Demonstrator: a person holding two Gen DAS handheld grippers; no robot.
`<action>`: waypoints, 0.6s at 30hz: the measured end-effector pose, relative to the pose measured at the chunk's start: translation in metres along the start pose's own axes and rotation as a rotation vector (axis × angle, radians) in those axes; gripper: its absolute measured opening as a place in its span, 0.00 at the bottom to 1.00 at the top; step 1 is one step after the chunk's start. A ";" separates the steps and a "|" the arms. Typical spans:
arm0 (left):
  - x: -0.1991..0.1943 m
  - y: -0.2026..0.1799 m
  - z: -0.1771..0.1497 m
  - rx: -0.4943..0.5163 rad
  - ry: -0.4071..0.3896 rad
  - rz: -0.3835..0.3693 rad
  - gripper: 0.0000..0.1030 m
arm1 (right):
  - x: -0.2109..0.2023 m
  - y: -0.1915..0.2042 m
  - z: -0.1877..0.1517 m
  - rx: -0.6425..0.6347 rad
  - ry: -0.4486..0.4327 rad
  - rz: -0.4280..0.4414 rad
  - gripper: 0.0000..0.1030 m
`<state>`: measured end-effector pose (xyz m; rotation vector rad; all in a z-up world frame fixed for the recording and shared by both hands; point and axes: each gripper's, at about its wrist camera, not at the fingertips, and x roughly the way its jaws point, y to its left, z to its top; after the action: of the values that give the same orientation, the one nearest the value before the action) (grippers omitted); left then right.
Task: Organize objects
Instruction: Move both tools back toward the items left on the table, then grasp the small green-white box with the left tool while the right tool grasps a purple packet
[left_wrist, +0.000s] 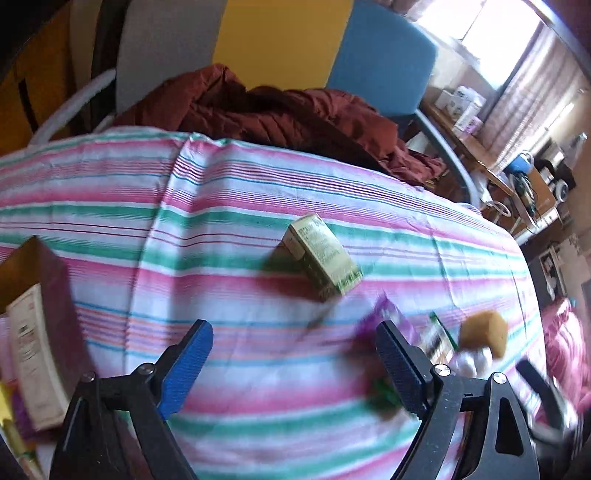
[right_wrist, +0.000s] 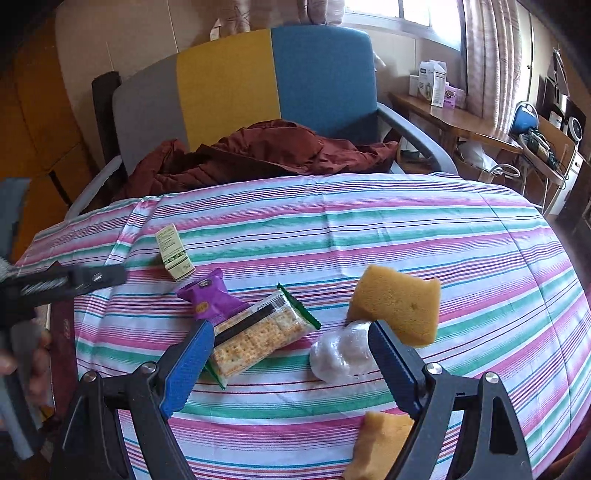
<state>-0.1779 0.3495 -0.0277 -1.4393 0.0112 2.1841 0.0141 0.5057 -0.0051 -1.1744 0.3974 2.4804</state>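
Most of the sorting looks undone: the objects lie loose on the striped cloth (right_wrist: 406, 229). A green box (right_wrist: 174, 254) lies towards the far left, a purple packet (right_wrist: 210, 297) just nearer, a cracker pack (right_wrist: 258, 332) touching it, then a white wrapped lump (right_wrist: 340, 354) and a sponge (right_wrist: 399, 304) beside that; a second sponge (right_wrist: 380, 443) sits at the near edge. At the left edge of the left wrist view stands an open carton (left_wrist: 55, 295) with a pale box (left_wrist: 33, 354) in it, so some items may already be put away, though that is only a guess. The left gripper (left_wrist: 295, 363) has its jaws wide apart with nothing between them, over bare cloth short of the green box. The right gripper (right_wrist: 288, 360) is likewise wide and empty, poised above the cracker pack and lump. The left view is smeared by motion, so the purple packet and sponge there are barely readable, and the carton's contents are cut off. A brown garment (right_wrist: 258, 151) lies on the chair (right_wrist: 314, 74) beyond.
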 end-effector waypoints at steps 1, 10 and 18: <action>0.008 -0.001 0.005 -0.015 0.007 0.004 0.86 | 0.000 0.000 0.000 0.000 0.001 0.004 0.85; 0.060 -0.016 0.044 -0.052 0.023 0.052 0.83 | 0.001 0.001 -0.001 0.003 0.011 0.033 0.85; 0.075 -0.024 0.040 0.113 0.013 0.131 0.29 | 0.004 0.006 -0.002 -0.014 0.030 0.053 0.84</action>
<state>-0.2243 0.4127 -0.0688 -1.4252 0.2357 2.2389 0.0103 0.5006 -0.0088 -1.2229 0.4254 2.5175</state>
